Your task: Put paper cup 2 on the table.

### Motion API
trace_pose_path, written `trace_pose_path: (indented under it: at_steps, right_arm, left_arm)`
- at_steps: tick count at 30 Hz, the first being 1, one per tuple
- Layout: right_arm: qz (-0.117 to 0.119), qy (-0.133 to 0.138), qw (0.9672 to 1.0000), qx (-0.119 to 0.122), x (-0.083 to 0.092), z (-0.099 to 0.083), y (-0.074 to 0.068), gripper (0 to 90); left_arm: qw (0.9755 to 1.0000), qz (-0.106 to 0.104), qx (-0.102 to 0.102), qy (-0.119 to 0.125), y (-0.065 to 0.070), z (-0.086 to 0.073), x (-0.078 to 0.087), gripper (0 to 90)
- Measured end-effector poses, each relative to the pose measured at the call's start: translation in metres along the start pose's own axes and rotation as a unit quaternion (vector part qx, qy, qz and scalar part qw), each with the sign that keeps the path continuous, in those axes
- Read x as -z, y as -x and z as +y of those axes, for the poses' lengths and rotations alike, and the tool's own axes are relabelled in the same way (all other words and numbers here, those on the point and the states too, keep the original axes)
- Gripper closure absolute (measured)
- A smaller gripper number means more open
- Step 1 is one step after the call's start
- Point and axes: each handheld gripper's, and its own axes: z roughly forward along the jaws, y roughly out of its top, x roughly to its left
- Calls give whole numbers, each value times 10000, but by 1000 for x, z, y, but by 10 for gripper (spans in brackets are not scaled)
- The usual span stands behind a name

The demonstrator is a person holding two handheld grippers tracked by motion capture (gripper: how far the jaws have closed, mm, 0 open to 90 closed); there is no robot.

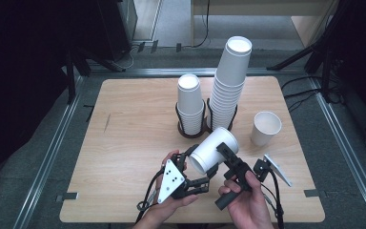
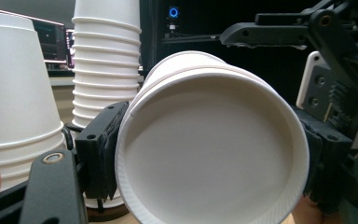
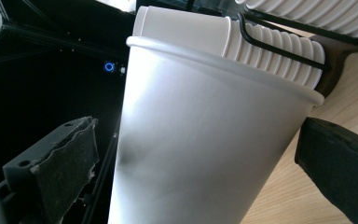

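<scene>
High view: at the counter's (image 1: 124,143) 6 o'clock edge, the left claw (image 1: 196,164) and right claw (image 1: 228,155) both clench a tilted paper cup (image 1: 214,149), held above the wood. Two cup stacks stand at 12 o'clock, a single cup (image 1: 266,128) at 3 o'clock.

Left gripper view: the cup's open mouth (image 2: 209,154) faces the camera.

Right gripper view: the jaws flank the cup wall (image 3: 200,149).

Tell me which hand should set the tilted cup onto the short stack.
Probably the right gripper: its jaws flank the cup at its side wall, leaving the mouth free. The left gripper is clamped at the mouth rim, which must slip over the short stack.
</scene>
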Motion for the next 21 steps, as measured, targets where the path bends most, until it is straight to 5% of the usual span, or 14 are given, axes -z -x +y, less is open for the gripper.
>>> trace_pose_path:
  at_steps: [21]
  right_arm:
    - [-11, -12, 9995, -311, -3, 5, 8, 57]
  left_arm:
    - [9997, -212, -90, -35, 11, -2, -1, 231]
